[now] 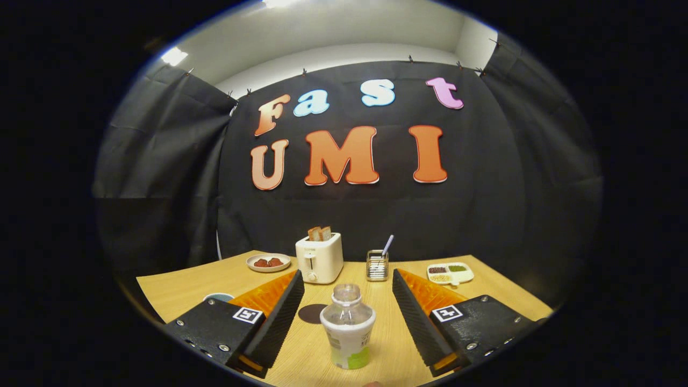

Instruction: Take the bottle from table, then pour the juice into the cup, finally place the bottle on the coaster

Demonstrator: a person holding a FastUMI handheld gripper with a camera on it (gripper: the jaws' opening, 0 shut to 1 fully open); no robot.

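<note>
A clear, uncapped plastic bottle (348, 326) with a white and green label stands upright on the wooden table (177, 290), between my two fingers. My gripper (348, 280) is open, its fingers wide apart on either side of the bottle and not touching it. A dark round coaster (312, 313) lies on the table just left of the bottle, beside my left finger. The rim of a cup (218, 296) peeks out behind my left finger.
Beyond the fingers stand a white toaster (319, 258) with bread slices, a small plate (268, 262) with reddish food to its left, a metal holder (377, 265) with a utensil, and a divided white dish (450, 273) at the right.
</note>
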